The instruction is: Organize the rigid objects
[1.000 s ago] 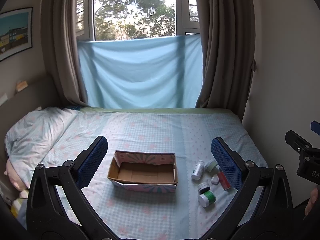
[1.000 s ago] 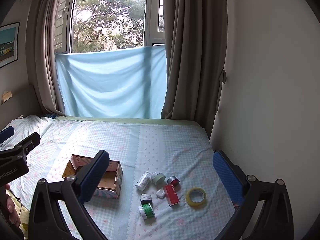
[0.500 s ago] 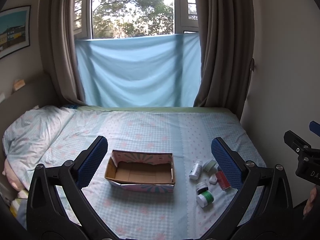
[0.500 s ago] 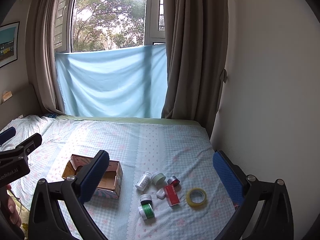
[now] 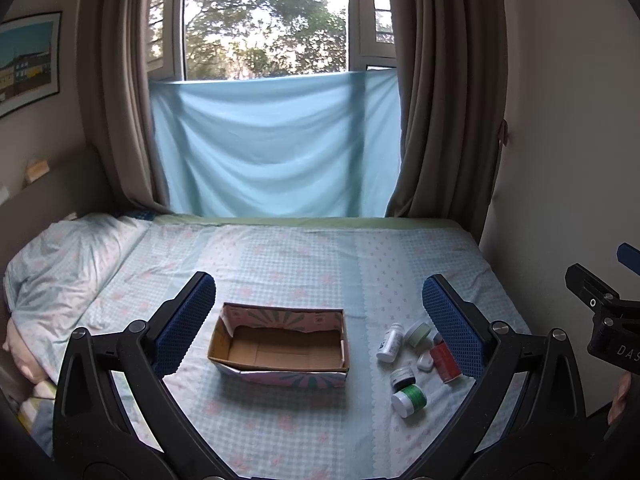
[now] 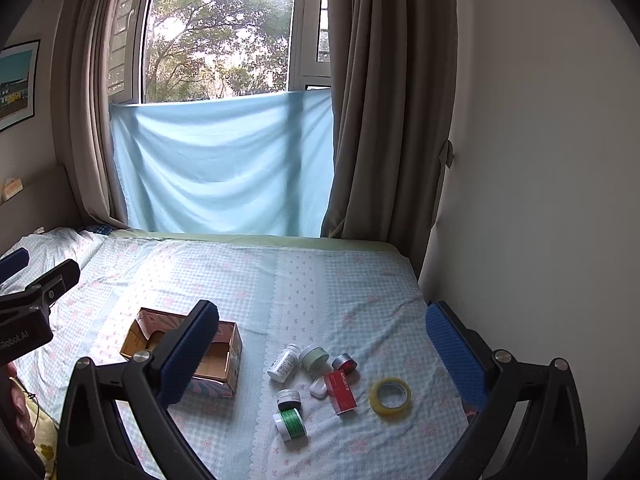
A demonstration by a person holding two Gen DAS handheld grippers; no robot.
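An open, empty cardboard box (image 5: 280, 346) sits on the bed (image 5: 304, 264); it also shows in the right wrist view (image 6: 224, 354). To its right lie small items: a white pill bottle (image 6: 283, 363), a pale green jar (image 6: 314, 357), a red tin (image 6: 344, 362), a red box (image 6: 340, 392), a small white case (image 6: 319, 387), a black-lidded jar (image 6: 289, 399), a green-labelled jar (image 6: 291, 424) and a yellow tape roll (image 6: 390, 396). My left gripper (image 5: 318, 324) is open above the box. My right gripper (image 6: 326, 354) is open above the items. Both are empty.
A pillow (image 5: 68, 256) lies at the bed's left end. A blue cloth (image 5: 276, 144) hangs over the window between brown curtains (image 5: 444, 92). A white wall (image 6: 540, 180) borders the bed's right side.
Both views shift only slightly; the left gripper has drifted a little. Nothing was picked up or moved on the bed.
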